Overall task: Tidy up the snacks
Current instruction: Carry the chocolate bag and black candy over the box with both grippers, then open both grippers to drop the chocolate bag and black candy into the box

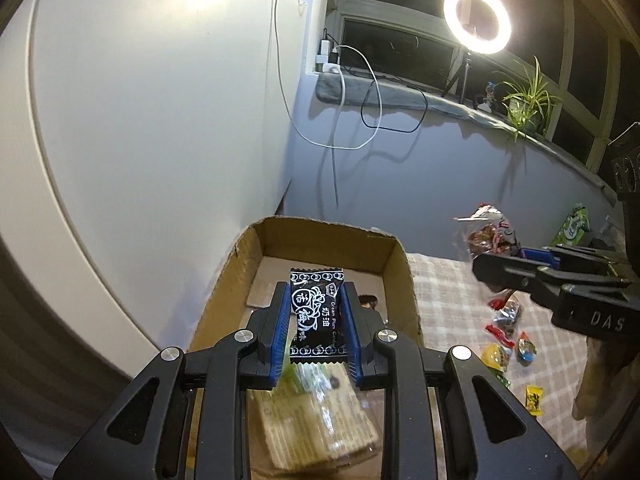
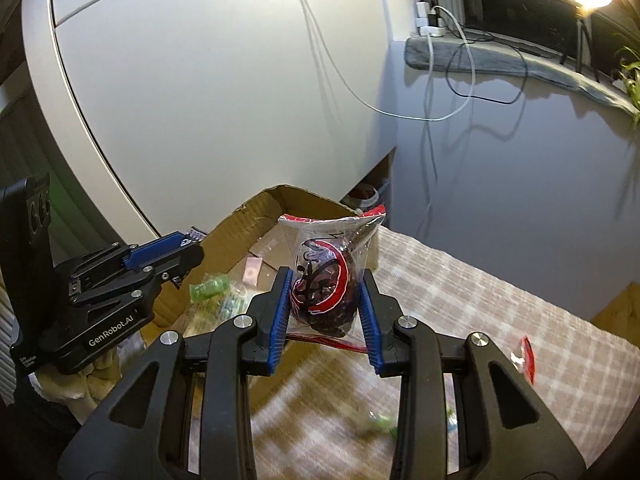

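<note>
2 tools: left tool [image 1: 316, 312], right tool [image 2: 326, 306]. 1 cardboard box [image 1: 396, 264]. 1 black candy pkt [image 1: 316, 312], 1 clear snack bag [image 2: 328, 272]. 1 ring light [image 1: 477, 19], 1 plant [image 1: 528, 96].

The packet [image 1: 320, 420] beneath the left gripper [image 1: 316, 320] is blurred, its print unreadable. The green snacks [image 2: 210, 286] in the cardboard box [image 2: 240, 224] are smeared beyond identification.

Windowsill clutter under lamplight
A lit ring light [image 1: 477, 19], a potted plant [image 1: 528, 98] and looping cables [image 1: 370, 116] occupy the windowsill [image 1: 400, 94].
</note>
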A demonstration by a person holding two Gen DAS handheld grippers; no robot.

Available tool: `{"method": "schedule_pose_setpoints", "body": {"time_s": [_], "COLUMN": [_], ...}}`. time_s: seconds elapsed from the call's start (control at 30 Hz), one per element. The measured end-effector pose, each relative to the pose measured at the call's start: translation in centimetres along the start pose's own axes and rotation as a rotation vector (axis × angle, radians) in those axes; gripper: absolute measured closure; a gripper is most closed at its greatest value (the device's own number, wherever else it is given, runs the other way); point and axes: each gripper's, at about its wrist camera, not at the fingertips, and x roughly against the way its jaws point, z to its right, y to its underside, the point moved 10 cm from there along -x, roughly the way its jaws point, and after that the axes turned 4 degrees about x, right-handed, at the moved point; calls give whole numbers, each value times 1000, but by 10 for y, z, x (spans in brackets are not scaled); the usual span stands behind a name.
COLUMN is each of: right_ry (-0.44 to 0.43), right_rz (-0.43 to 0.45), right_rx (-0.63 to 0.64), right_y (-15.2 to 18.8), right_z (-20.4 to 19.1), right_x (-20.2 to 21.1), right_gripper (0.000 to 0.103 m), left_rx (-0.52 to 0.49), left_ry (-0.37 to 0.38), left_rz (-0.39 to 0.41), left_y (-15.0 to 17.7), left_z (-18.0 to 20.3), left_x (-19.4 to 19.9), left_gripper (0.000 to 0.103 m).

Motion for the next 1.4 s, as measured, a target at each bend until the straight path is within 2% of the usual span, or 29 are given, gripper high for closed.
{"method": "schedule_pose_setpoints", "body": {"time_s": [0.57, 0.87, 0.9, 0.93, 0.97, 1.0, 1.03, 1.17, 1.27, 1.4], "right_ry": [-43, -53, -50, -46, -42, -35, -25, -2, 11, 21], "right_rz": [-74, -92, -92, -91, -86, -78, -71, -68, -56, -41], "right_rx": [42, 53, 55, 55, 56, 58, 58, 52, 44, 37], "right_y": [-11, -12, -12, -12, -13, -14, -15, -16, -16, -15], "right_z": [-18, -23, -23, -23, -23, -22, -21, -13, -8, -3], "right_x": [-69, -82, -83, -83, -82, -81, -79, -73, -67, -55], "right_gripper": [69, 69, 66, 61, 50, 43, 43, 42, 27, 27], "left_rx": [11, 14, 13, 14, 18, 23, 27, 28, 29, 24], "left_ry": [-31, -43, -46, -51, -59, -69, -71, -74, -74, -71], "left_rz": [-19, -24, -26, -27, -25, -20, -14, -2, 6, 14], "left_y": [-8, -8, -7, -8, -8, -9, -10, -12, -13, -15], "left_z": [-18, -24, -24, -25, -26, -28, -30, -31, -31, -27], "left_x": [-25, -30, -30, -30, -29, -28, -26, -22, -19, -13], "left_gripper": [80, 78, 78, 72, 61, 57, 51, 51, 51, 51]}}
